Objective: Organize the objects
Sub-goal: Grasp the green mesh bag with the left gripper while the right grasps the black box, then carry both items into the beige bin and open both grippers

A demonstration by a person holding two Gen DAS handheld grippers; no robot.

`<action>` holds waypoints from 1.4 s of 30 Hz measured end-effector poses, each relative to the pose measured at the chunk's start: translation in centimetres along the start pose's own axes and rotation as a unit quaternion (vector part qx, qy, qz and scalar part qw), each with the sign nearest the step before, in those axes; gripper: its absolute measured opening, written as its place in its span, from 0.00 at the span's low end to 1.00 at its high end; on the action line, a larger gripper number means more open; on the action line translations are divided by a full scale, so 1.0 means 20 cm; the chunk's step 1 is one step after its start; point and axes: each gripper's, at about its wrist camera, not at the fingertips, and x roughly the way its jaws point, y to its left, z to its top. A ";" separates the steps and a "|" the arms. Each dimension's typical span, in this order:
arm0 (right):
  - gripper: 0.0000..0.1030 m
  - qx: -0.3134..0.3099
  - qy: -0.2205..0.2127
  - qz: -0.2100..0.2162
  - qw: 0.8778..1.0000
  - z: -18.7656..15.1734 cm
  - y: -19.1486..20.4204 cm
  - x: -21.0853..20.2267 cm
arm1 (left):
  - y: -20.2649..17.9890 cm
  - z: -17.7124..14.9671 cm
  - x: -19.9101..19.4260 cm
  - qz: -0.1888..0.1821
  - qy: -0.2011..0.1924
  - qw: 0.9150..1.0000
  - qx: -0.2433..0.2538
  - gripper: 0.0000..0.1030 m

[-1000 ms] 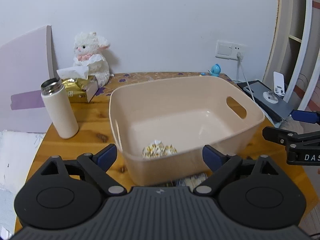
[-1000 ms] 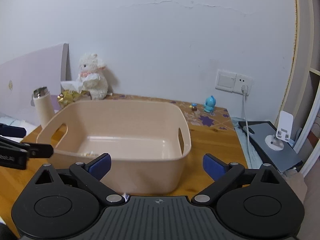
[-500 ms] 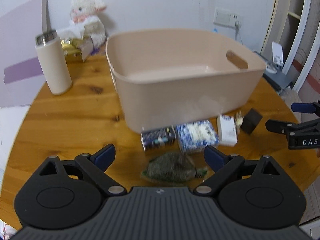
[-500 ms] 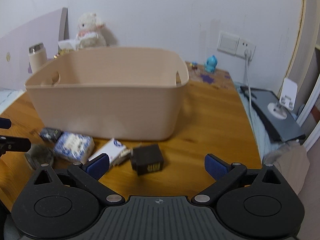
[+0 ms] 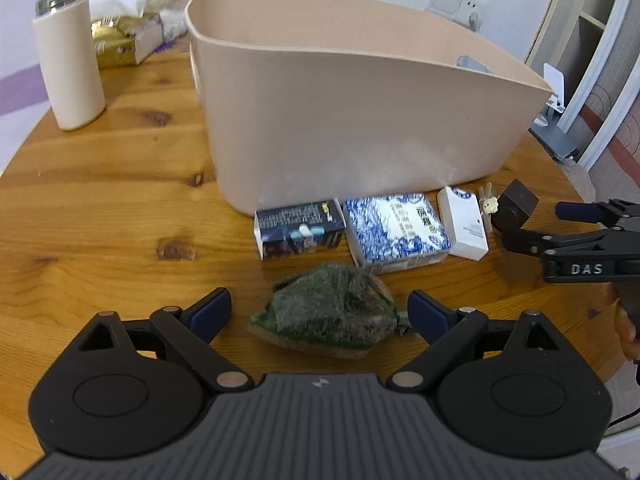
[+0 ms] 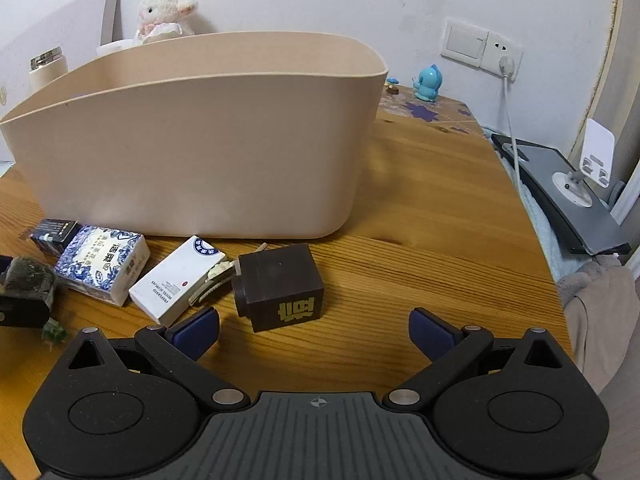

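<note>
A beige plastic bin (image 5: 352, 92) (image 6: 200, 140) stands on the round wooden table (image 5: 100, 208). In front of it lie a dark box (image 5: 298, 230), a blue-and-white patterned box (image 5: 394, 230) (image 6: 102, 262), a white box (image 5: 464, 222) (image 6: 178, 280), a small cream clip (image 5: 489, 206) and a dark brown cube (image 6: 280, 286). A green wrapped packet (image 5: 332, 314) lies between the open fingers of my left gripper (image 5: 320, 312). My right gripper (image 6: 314, 330) is open, just in front of the brown cube, touching nothing.
A cream thermos (image 5: 70, 64), a gold tissue box (image 5: 120, 42) and a plush lamb (image 6: 166, 10) stand at the back left. A blue figurine (image 6: 428, 82), a wall socket with a cable (image 6: 506, 64) and a grey stand (image 6: 560, 192) are on the right.
Both grippers have dropped from above the bin's rim to the table in front of it. The packet now lies between the left fingers, and the brown cube is close before the right gripper.
</note>
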 end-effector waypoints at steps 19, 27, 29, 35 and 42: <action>0.44 -0.005 -0.015 0.019 1.000 -0.01 0.09 -0.06 | 0.00 0.00 -0.07 -0.018 -0.006 1.000 0.009 0.34; 0.44 -0.003 -0.041 0.012 0.999 -0.02 0.09 -0.22 | 0.01 -0.04 -0.14 -0.018 -0.010 1.000 0.003 0.34; 0.44 -0.005 -0.050 0.010 0.999 -0.01 0.09 -0.27 | 0.01 -0.04 -0.18 -0.018 -0.017 1.000 0.005 0.34; 0.44 -0.012 -0.087 0.007 0.996 0.03 0.09 -0.41 | 0.00 0.00 -0.33 -0.013 -0.056 0.998 0.012 0.34; 0.44 -0.018 -0.132 0.002 0.991 0.14 0.09 -0.52 | 0.00 0.12 -0.48 -0.002 -0.107 0.994 0.018 0.34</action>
